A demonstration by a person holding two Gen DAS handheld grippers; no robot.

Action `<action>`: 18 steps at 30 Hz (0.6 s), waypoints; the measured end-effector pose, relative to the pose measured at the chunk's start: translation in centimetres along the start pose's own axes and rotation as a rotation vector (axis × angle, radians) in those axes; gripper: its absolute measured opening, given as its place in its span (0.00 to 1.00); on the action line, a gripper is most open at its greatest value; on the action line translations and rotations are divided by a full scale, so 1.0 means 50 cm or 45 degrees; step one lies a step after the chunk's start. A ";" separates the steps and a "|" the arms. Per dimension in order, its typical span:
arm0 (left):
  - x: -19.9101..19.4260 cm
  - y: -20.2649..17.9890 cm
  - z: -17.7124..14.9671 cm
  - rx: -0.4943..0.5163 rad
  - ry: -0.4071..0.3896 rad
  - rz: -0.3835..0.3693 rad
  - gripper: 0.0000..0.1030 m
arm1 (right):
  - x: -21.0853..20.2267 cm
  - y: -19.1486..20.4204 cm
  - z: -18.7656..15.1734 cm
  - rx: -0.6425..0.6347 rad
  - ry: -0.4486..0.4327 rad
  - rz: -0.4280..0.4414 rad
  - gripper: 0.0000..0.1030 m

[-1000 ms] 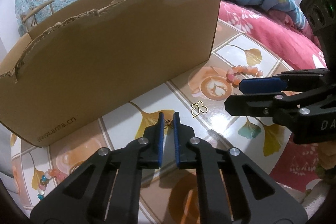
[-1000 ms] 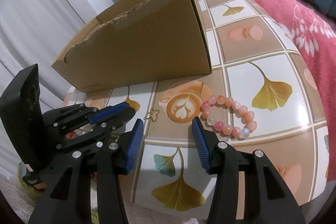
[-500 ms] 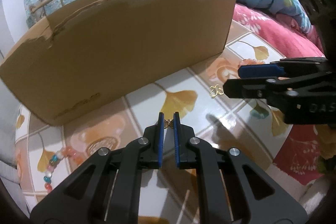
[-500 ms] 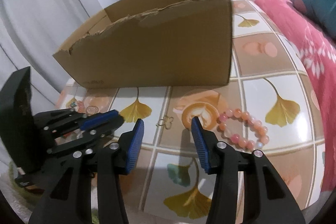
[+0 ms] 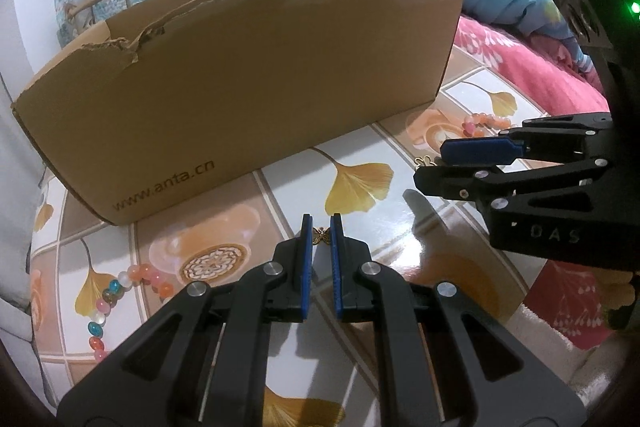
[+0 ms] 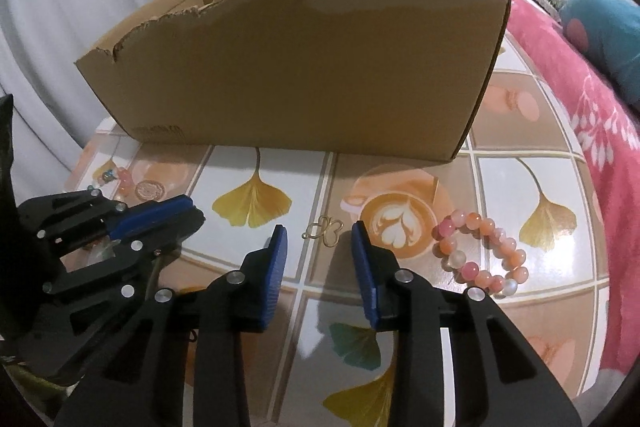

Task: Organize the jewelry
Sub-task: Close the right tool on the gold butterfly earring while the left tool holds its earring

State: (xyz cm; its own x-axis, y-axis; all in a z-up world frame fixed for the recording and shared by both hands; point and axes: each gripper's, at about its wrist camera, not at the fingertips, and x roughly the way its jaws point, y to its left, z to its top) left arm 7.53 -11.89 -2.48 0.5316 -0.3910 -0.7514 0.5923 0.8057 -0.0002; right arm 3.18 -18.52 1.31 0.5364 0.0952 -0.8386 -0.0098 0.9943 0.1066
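Note:
My left gripper is shut on a small dark-gold butterfly charm pinched at its fingertips, held above the tiled table in front of the cardboard box. My right gripper is open, its pads either side of a gold butterfly-outline pendant that lies on the table. A pink and orange bead bracelet lies to the right of it. A multicoloured bead bracelet lies at the left. The left gripper also shows in the right wrist view.
The open cardboard box with a torn front rim stands across the back of the table. A bed with a pink cover and a blue pillow lies to the right. A chair draped in cloth stands behind.
My left gripper has lifted and drawn back left with the charm. My right gripper has swung left and now lines up on the gold outline pendant.

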 end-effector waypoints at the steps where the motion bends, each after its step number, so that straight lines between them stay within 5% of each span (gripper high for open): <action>1: 0.000 0.001 0.000 -0.003 -0.001 -0.002 0.08 | 0.001 0.004 0.000 -0.007 0.000 -0.011 0.31; 18: -0.004 0.006 0.000 -0.007 -0.005 -0.010 0.08 | 0.006 0.018 0.004 -0.040 -0.009 -0.059 0.16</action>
State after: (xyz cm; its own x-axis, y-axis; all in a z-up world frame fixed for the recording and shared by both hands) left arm 7.61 -11.55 -2.31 0.5293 -0.3988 -0.7489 0.5930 0.8051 -0.0096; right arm 3.50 -17.60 1.28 0.5429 0.0489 -0.8384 -0.0113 0.9986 0.0509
